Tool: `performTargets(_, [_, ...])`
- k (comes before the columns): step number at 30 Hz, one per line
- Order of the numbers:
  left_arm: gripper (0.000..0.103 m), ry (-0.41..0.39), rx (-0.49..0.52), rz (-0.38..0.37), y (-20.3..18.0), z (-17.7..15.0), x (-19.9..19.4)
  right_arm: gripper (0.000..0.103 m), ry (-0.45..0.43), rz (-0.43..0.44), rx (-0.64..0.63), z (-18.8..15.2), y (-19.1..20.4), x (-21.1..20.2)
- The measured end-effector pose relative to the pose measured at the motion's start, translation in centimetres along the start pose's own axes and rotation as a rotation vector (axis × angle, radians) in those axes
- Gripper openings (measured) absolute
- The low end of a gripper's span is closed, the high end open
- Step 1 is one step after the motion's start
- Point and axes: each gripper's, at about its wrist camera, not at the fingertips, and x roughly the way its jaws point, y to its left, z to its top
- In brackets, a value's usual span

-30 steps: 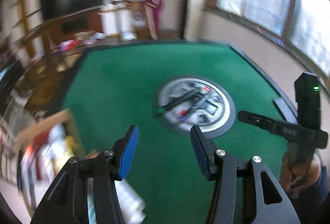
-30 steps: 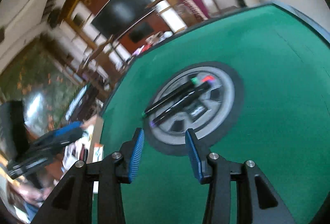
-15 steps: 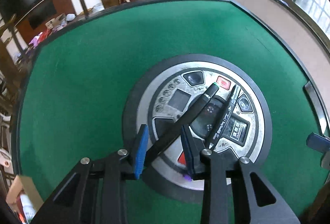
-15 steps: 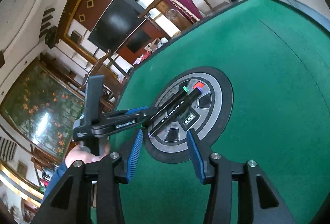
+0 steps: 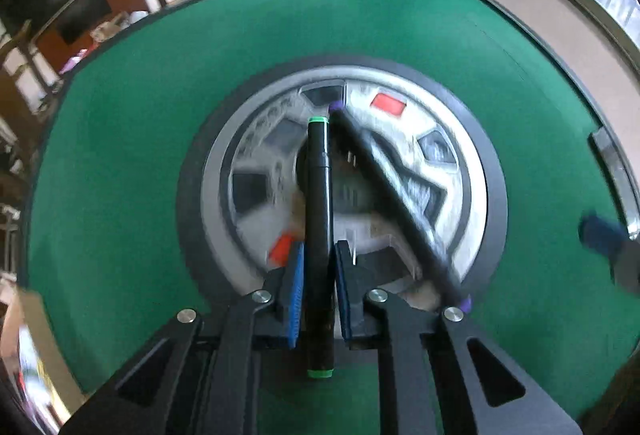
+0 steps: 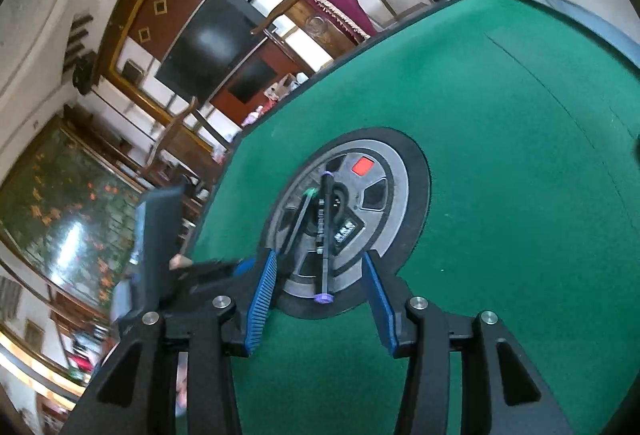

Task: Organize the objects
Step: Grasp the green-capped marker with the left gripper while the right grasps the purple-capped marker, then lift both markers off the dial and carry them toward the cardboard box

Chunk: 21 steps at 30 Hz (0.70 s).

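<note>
- The left claw [image 5: 318, 277] is clamped on the green-capped marker [image 5: 319, 219], blue pads pressed against the barrel on both sides; the grip sits low on the barrel, toward the end nearest the camera, so most of the length sticks out toward 12 o'clock.
- With that much overhang, I judge the marker could pivot in the pads; lift it straight and slowly, keeping the squeeze firm.
- The purple-capped marker [image 5: 394, 201] lies just at 1 to 4 o'clock of the held one, slanting away, its near end close to the left claw's right finger. Whether the two barrels touch near their far tips is unclear through the blur; raise the green one clear before swinging sideways so it does not drag its neighbour.
- Both markers are over the round grey control panel [image 5: 476, 171] set in the green tabletop [image 5: 120, 163].
- The right claw [image 6: 322, 285] stands wide apart, holding nothing, with the purple-capped marker [image 6: 326, 231] lined up between its fingers and pointing to 12 o'clock.
- That one looks ready for a pick: advance until the pads flank the barrel's middle, then close evenly.
- In the right view the left claw [image 6: 240, 267] sits at 9 o'clock, very near; keep the two tools from bumping.
</note>
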Motion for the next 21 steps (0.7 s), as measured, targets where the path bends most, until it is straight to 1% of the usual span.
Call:
performTargets(1, [0.014, -0.003, -0.026, -0.008, 0.2, -1.0, -0.4, 0.05, 0.009, -0.017, -0.022, -0.1, 0.3, 0.4])
performTargets(3, [0.014, -0.022, -0.072, 0.001, 0.9, -3.2, -1.3, 0.05, 0.035, -0.056, -0.074, -0.2, 1.0, 1.5])
performTargets(5, [0.014, -0.046, -0.123, -0.014, 1.8, -5.1, -2.1, 0.05, 0.066, -0.082, -0.118, -0.2, 2.0, 2.8])
performTargets(6, [0.014, -0.063, -0.15, 0.003, 2.3, -6.0, -2.4, 0.048, 0.081, -0.092, -0.153, -0.2, 2.8, 3.6])
performTargets(8, [0.014, -0.096, -0.174, 0.005, 2.9, -6.9, -2.6, 0.041, 0.089, -0.155, -0.246, -0.1, 4.5, 5.1])
performTargets(9, [0.014, -0.11, -0.185, -0.006, 3.2, -7.2, -2.7, 0.04, 0.09, -0.188, -0.279, 0.0, 5.1, 5.9])
performTargets(10, [0.014, -0.113, -0.182, -0.008, 3.2, -7.2, -2.7, 0.035, 0.109, -0.205, -0.301, 0.2, 5.7, 7.0])
performTargets(12, [0.014, -0.119, -0.169, -0.004, 3.0, -7.1, -2.6, 0.034, 0.116, -0.232, -0.312, 0.3, 6.0, 8.4])
performTargets(14, [0.014, -0.133, -0.15, 0.007, 2.7, -7.2, -2.7, 0.031, 0.127, -0.303, -0.357, 0.4, 6.6, 10.1])
performTargets(16, [0.014, -0.14, -0.147, 0.005, 3.0, -7.1, -2.4, 0.029, 0.136, -0.332, -0.37, 0.5, 6.5, 11.2])
performTargets(19, [0.014, -0.149, -0.14, 0.005, 3.0, -7.3, -2.4, 0.023, 0.162, -0.402, -0.413, 0.1, 6.2, 12.9])
performTargets(20, [0.014, -0.155, -0.139, 0.007, 2.8, -7.4, -2.3, 0.02, 0.155, -0.411, -0.432, -0.2, 6.3, 13.0])
performTargets(21, [0.014, -0.159, -0.134, 0.012, 2.8, -7.3, -2.3, 0.02, 0.155, -0.438, -0.466, -0.4, 6.5, 13.2])
